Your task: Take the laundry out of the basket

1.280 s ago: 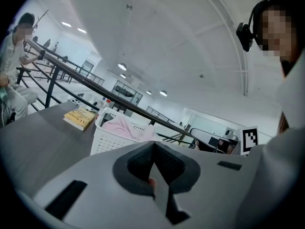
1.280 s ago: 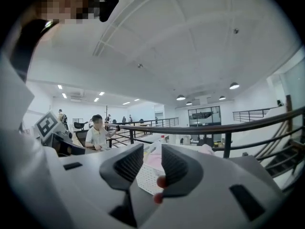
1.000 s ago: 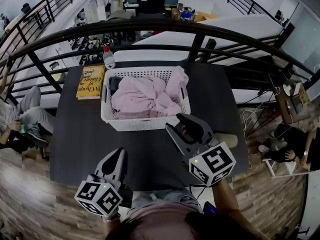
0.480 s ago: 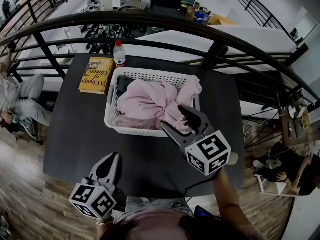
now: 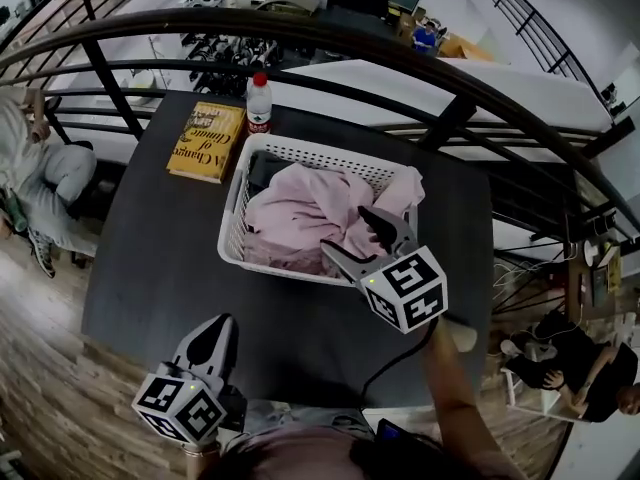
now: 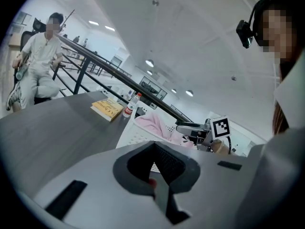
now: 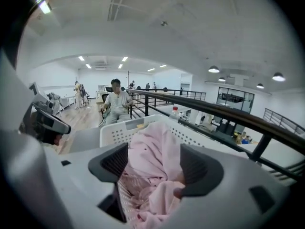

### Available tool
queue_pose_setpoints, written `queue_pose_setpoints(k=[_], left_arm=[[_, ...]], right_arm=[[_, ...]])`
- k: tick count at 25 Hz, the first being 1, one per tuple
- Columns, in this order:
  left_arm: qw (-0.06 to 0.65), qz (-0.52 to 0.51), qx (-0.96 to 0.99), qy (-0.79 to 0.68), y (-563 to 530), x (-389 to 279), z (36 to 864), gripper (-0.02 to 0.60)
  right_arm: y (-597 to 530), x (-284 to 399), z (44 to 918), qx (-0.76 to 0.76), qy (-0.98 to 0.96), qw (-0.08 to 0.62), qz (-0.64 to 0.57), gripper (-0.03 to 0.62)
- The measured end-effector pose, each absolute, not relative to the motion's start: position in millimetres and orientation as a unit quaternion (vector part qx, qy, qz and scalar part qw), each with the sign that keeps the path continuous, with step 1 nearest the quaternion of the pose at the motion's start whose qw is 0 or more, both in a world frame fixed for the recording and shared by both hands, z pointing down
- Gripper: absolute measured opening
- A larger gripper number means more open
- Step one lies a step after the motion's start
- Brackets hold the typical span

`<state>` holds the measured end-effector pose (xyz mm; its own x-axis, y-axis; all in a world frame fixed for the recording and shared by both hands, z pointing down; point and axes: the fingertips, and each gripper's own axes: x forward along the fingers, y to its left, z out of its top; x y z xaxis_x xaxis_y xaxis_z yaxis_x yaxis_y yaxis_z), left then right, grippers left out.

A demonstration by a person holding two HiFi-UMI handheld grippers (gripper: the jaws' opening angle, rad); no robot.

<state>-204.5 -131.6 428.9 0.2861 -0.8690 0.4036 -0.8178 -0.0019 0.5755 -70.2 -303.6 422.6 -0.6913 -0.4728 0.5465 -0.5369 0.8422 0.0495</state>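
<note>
A white slotted basket [image 5: 236,208] stands on the dark table [image 5: 150,268], heaped with pink laundry [image 5: 300,208]. My right gripper [image 5: 347,231] hovers over the basket's near right rim, its jaws opening wide. In the right gripper view the pink laundry [image 7: 152,161] lies between and below the pads [image 7: 202,168], which do not press on it; the basket wall [image 7: 114,130] shows behind. My left gripper [image 5: 220,326] hangs low by the table's near edge, jaws together and empty. The left gripper view shows its closed jaws [image 6: 155,175], with the basket [image 6: 136,135] and the right gripper [image 6: 193,128] beyond them.
A yellow book [image 5: 207,140] and a red-capped water bottle [image 5: 259,103] sit behind the basket's left corner. A black railing [image 5: 300,30] runs along the table's far side. A person sits at the far left [image 5: 40,173]. A cable [image 5: 385,368] trails from the right gripper.
My right gripper has moved forward from the table onto the basket's near rim and its jaws have spread. The left gripper has stayed near the front edge.
</note>
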Motion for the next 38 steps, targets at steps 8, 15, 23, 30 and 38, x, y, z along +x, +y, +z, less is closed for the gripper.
queue_pose_setpoints(k=[8, 15, 23, 30, 38], left_arm=[[0.395, -0.033, 0.689, -0.607, -127, -210, 436, -0.003], [0.407, -0.036, 0.674, -0.616, -123, -214, 442, -0.003], [0.417, -0.048, 0.652, -0.632, -117, -222, 452, -0.003], [0.421, -0.051, 0.641, -0.64, -117, -234, 457, -0.003], [0.422, -0.054, 0.648, -0.632, -116, -228, 458, -0.003]], right_arm=[[-317, -84, 462, 0.227, -0.901, 0.36, 0.085, 0.365], [-331, -90, 478, 0.207, -0.889, 0.4, 0.084, 0.38], [-333, -91, 525, 0.173, -0.853, 0.484, 0.088, 0.388], [-343, -95, 570, 0.165, -0.818, 0.544, 0.085, 0.39], [-347, -91, 576, 0.178, -0.813, 0.542, 0.121, 0.23]])
